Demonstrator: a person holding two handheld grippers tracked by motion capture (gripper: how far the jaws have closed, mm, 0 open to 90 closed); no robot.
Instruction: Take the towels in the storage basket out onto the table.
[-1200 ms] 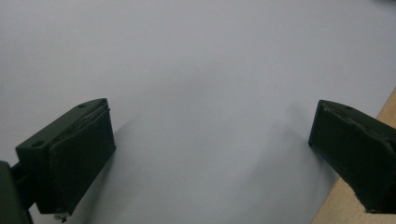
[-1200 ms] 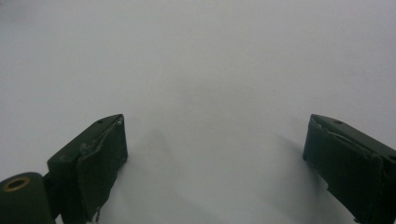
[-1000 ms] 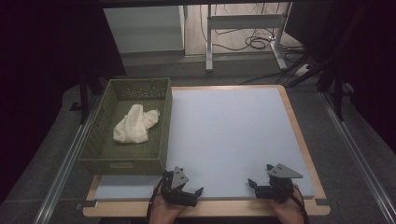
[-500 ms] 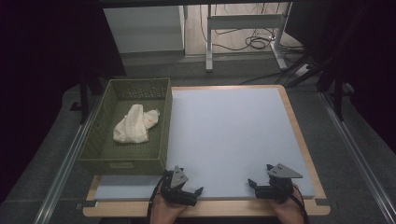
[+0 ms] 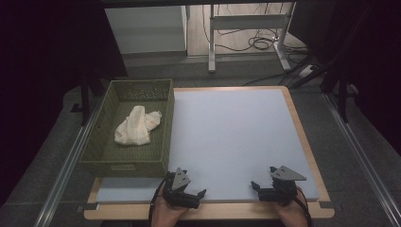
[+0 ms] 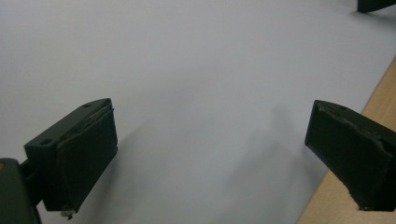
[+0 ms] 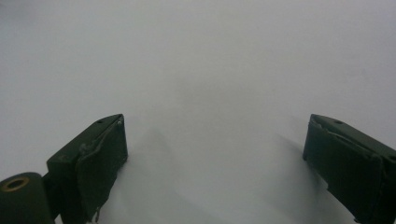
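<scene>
Your left tool [image 5: 191, 194] and right tool [image 5: 265, 188] both rest at the near edge of the surface [image 5: 236, 137], jaws spread wide with nothing between them. The cloth [image 5: 135, 125] lies well apart from both, farther out and to your left, nearer the left tool, inside the green basket [image 5: 101, 142] that sits on the surface's left side. It is cream-coloured, soft and crumpled into a loose heap in the basket's middle.
</scene>
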